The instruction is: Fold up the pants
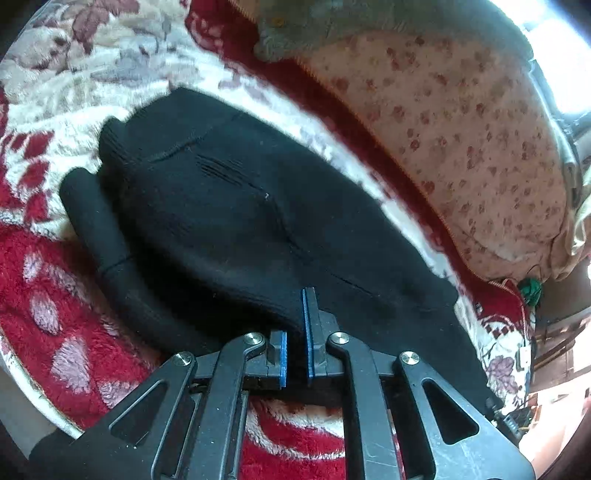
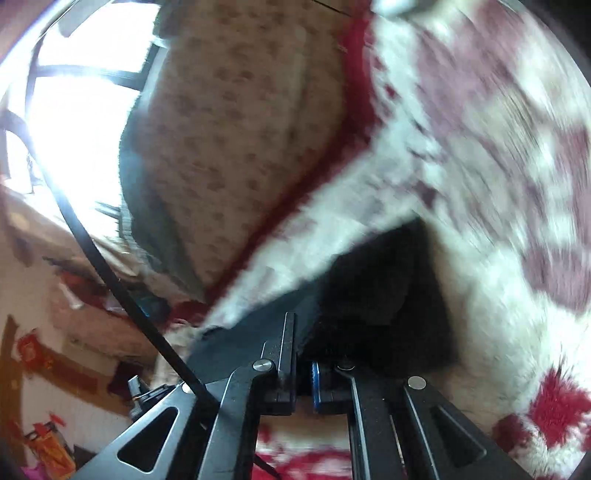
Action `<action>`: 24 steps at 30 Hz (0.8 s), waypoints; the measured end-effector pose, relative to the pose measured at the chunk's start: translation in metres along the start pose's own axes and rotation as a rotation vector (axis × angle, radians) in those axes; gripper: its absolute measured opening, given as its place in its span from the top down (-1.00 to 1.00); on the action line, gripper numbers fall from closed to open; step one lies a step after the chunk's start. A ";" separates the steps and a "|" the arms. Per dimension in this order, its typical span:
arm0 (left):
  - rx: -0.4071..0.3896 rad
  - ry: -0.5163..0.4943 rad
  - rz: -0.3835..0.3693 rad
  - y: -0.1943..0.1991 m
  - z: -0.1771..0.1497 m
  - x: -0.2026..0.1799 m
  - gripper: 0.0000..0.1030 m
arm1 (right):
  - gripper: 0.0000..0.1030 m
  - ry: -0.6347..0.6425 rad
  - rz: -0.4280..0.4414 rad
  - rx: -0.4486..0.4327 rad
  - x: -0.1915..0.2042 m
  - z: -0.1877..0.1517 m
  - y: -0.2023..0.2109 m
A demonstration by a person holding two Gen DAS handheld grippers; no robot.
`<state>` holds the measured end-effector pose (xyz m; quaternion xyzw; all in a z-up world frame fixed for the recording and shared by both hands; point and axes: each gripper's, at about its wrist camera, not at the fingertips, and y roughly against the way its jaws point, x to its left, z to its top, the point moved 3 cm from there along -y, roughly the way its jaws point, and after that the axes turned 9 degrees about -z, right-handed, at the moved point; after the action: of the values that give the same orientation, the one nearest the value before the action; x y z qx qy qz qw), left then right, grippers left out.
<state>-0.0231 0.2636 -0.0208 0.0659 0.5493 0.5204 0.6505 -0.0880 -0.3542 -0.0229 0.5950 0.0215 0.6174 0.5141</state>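
Black pants [image 1: 229,206] lie partly folded on a red and white fleece blanket [image 1: 55,302], one leg end sticking out at the left. My left gripper [image 1: 295,325] is at the pants' near edge, its blue pads [image 1: 306,332] shut on a fold of the black cloth. The right wrist view is blurred by motion. There the pants [image 2: 380,295] bunch over my right gripper [image 2: 303,347], which is shut on the cloth. The cloth hides most of its right finger, and only a bit of blue pad [image 2: 316,373] shows.
A pale flowered pillow [image 1: 461,155] lies along the blanket's far side, also seen as the pillow [image 2: 240,129]. A grey-green cloth [image 1: 303,33] sits beyond it. A bright window [image 2: 74,110] and a black cable [image 2: 110,277] are at the left, with room clutter below.
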 end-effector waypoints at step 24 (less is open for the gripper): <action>-0.107 0.123 0.094 0.056 0.018 0.026 0.60 | 0.61 0.340 -0.139 -0.025 0.095 -0.001 0.008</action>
<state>-0.0468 0.3172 0.0065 0.0248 0.5558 0.5822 0.5929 -0.0713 -0.2945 0.0500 0.4728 0.1413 0.6723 0.5517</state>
